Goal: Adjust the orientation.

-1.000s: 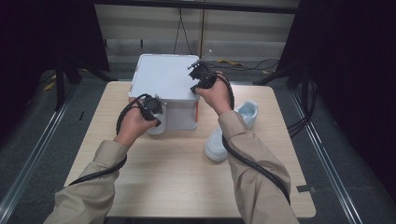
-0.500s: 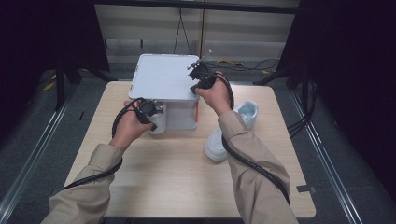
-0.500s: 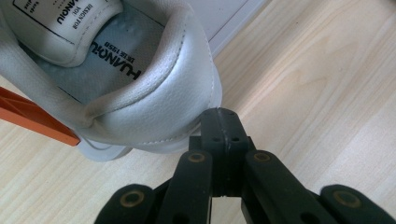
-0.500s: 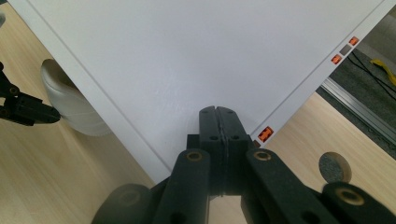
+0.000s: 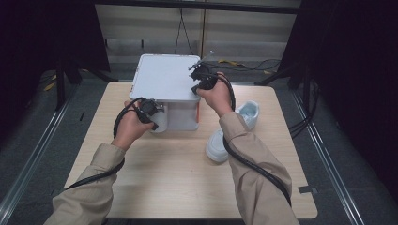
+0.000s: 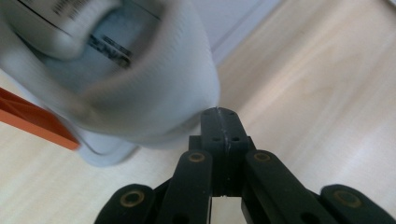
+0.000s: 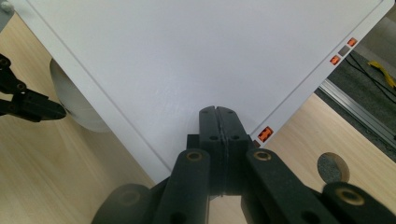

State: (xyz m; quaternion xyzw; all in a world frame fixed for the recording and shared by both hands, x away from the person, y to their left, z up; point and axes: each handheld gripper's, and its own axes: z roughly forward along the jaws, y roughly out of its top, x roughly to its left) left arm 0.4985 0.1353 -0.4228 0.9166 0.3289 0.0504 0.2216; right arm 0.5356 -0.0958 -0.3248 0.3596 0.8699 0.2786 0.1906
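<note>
Two grippers at a white shoe box on a table.

The landmark is the white box (image 5: 166, 89), which stands at the far middle of the wooden table (image 5: 164, 173). At the box's near left corner, the left gripper (image 5: 152, 108) has its jaws squeezed tight together with nothing between them. Its tip is right beside the heel of a white shoe (image 6: 121, 88), which sits against the front of the box. Whether tip and shoe touch is hard to tell. Over the box's right side, on the lid, the right gripper (image 5: 201, 77) is also clenched on nothing. To the right of the box, two more white shoes (image 5: 234, 129) lie on the table.
</note>
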